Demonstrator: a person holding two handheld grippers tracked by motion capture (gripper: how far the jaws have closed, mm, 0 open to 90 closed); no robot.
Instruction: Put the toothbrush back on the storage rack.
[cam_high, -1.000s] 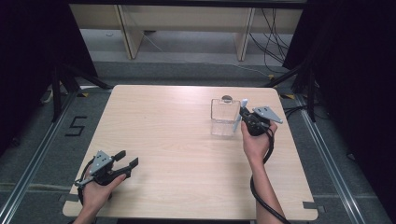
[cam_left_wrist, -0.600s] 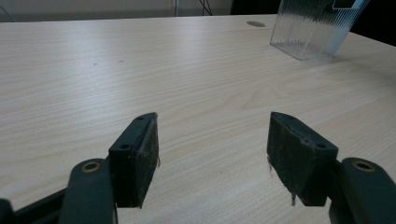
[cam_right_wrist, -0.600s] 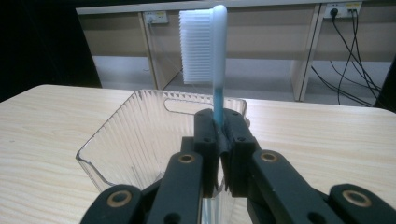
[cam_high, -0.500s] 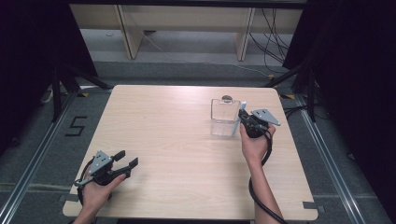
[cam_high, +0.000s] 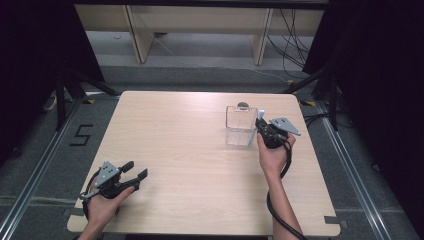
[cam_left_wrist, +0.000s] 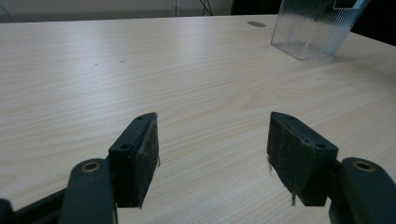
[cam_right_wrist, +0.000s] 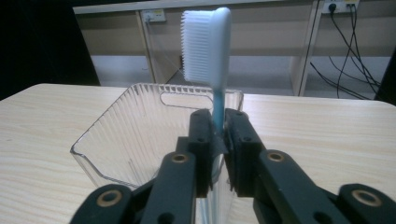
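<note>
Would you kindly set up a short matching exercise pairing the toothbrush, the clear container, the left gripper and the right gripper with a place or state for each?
Things:
1. toothbrush
2. clear container
3. left gripper
4. right gripper

Places or states:
A. jaws wide apart, nothing between them
B. ribbed and see-through, on the table's far right part
C. upright, bristles on top
D. jaws just opening slightly, toothbrush handle between them

Pairs: 1-C, 2-B, 3-A, 4-D

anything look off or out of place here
Nothing spilled or broken. The toothbrush stands upright, head up, between the right gripper jaws, which have just been opening, at the clear container wall. The left gripper rests open on the table.
</note>
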